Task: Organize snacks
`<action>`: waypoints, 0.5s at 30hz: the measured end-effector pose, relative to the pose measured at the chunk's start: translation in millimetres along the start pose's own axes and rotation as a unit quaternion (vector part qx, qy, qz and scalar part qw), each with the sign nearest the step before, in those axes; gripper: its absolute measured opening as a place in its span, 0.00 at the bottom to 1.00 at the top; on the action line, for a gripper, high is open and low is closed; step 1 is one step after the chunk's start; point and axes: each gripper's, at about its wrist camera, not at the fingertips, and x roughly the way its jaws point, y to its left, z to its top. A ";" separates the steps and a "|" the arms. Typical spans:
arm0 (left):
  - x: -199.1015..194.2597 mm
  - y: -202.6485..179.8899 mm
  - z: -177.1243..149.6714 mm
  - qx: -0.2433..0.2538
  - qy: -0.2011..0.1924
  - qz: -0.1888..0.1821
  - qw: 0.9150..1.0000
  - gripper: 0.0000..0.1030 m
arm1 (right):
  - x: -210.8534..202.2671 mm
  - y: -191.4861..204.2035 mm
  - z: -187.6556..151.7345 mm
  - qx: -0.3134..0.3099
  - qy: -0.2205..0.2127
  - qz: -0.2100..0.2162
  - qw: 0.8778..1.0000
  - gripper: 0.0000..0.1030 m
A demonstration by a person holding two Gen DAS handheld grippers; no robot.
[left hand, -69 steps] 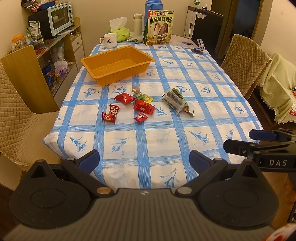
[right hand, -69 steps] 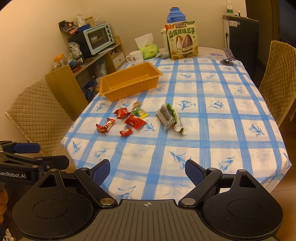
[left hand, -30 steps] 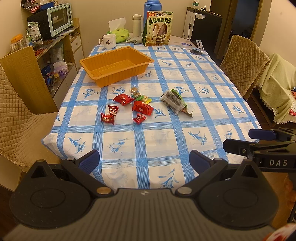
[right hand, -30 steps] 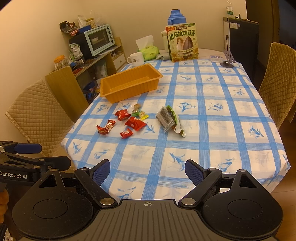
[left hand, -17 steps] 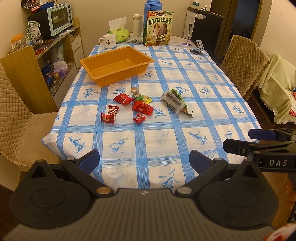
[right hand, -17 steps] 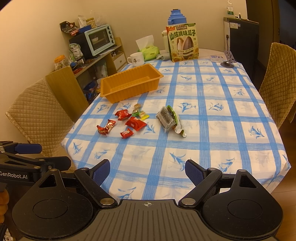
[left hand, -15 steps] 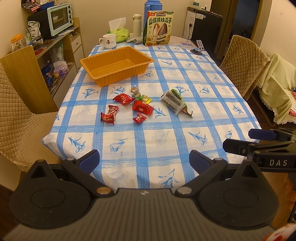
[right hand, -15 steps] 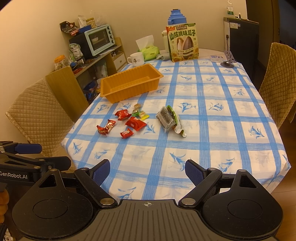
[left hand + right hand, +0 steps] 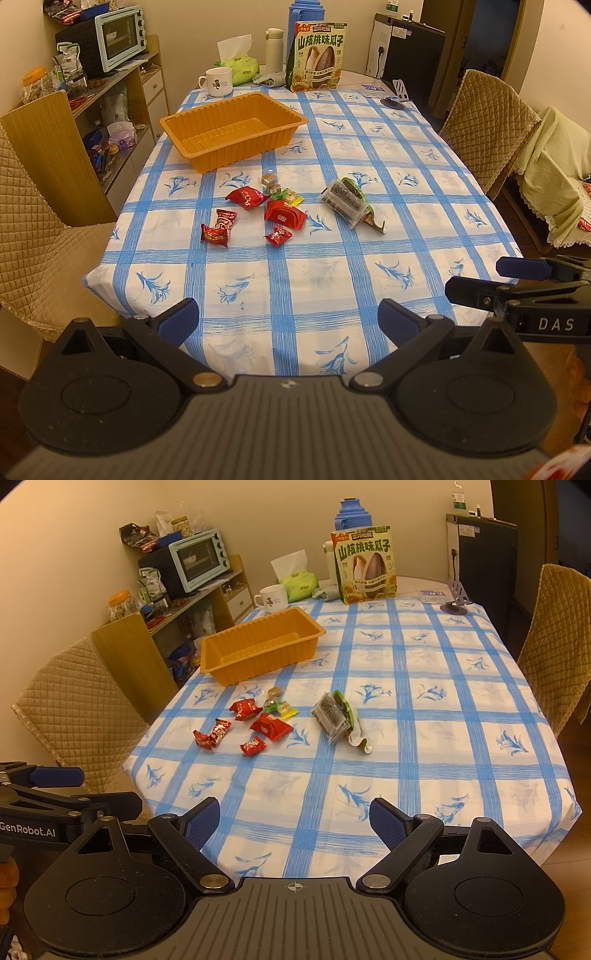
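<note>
Nothing moved since before; snacks (image 9: pixel 280 216) untouched beside orange tray (image 9: pixel 232 129). Left gripper (image 9: pixel 288 321) and right gripper (image 9: pixel 294 821) spread apart, empty. Not started.

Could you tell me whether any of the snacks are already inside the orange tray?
No, the orange tray shows only its bare ribbed floor, while the red snack packets lie on the tablecloth in front of it.

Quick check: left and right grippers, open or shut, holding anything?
Left gripper: jaws open, holding nothing, short of the table's near edge.
Right gripper: jaws open, holding nothing, also short of the table.
</note>
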 end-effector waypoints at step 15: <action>4.6 -4.8 3.4 0.001 -0.009 -0.003 1.000 0.97 | 4.3 -8.3 -3.7 0.007 0.000 0.003 1.000 0.85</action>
